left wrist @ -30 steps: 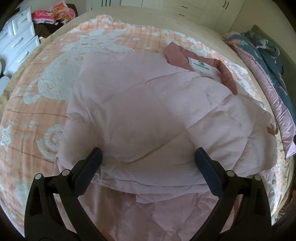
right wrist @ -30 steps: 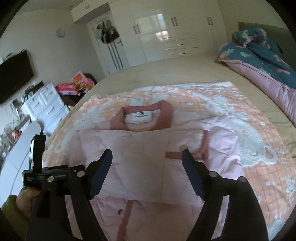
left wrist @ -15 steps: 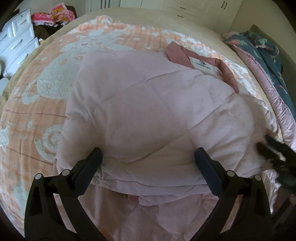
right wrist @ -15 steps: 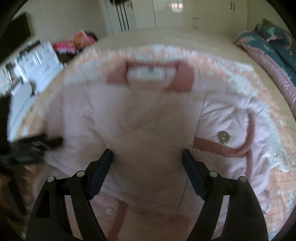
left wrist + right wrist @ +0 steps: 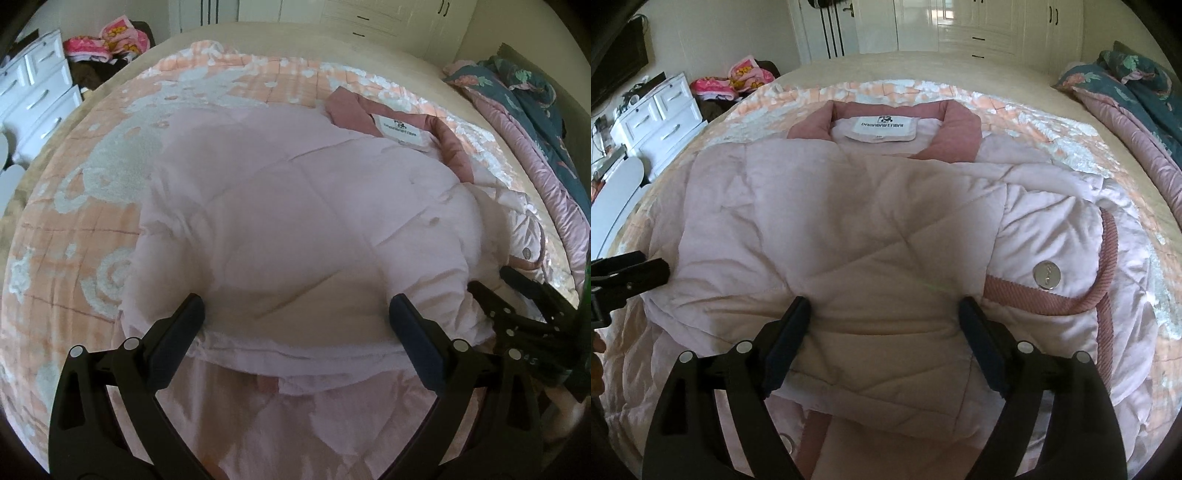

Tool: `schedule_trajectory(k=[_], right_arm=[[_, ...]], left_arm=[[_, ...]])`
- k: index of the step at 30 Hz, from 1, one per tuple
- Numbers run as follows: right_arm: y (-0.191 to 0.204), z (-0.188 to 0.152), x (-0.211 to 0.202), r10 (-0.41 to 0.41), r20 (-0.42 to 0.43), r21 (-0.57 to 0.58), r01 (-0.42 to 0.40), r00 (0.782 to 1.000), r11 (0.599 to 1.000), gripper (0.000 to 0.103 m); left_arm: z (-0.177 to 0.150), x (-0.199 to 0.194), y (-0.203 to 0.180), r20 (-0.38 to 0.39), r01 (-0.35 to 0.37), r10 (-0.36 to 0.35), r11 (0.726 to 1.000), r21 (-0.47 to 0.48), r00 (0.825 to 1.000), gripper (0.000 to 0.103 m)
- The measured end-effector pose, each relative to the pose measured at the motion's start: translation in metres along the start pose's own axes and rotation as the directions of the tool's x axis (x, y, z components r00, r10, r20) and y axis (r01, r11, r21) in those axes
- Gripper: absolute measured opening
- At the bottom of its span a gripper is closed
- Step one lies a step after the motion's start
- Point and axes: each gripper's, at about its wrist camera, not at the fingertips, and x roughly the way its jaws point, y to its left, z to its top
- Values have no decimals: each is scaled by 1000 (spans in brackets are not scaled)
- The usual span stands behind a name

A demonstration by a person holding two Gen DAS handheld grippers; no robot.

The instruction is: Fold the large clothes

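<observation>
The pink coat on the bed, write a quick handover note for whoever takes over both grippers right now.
Left gripper: fingers wide apart over the folded edge of the pink quilted coat, gripping nothing.
Right gripper: jaws opening, the coat's fabric lies between the fingers, not pinched.
Coat: lies on the peach patterned blanket on the bed, collar and label facing the wardrobe end. The sides look folded in over the middle; the snap button and rope trim show at the right edge.
Left to do: probably fold the lower part up toward the collar and smooth it.
</observation>
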Motion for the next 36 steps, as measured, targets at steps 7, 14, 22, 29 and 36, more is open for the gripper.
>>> schedule_trajectory(k=[7, 14, 22, 29, 36], right_arm=[[0, -10, -18, 23, 14, 52, -23, 1000, 998, 83], [3, -22, -40, 55, 39, 93, -58, 998, 994, 86], [-1, -31, -70, 105, 104, 164, -121, 989, 979, 94], [2, -37, -96, 122, 131, 177, -144, 984, 974, 99], [7, -39, -125, 118, 171, 175, -148, 978, 973, 99]], left_arm=[[-4, -11, 3, 0, 13, -13, 1000, -14, 1000, 94], [-13, -20, 2, -4, 23, -23, 1000, -15, 1000, 94], [-18, -34, 2, 9, 39, -38, 999, -20, 999, 94], [-22, -51, 0, 31, 54, -54, 998, -18, 998, 94], [-27, -74, 2, 56, 78, -76, 997, -29, 996, 94]])
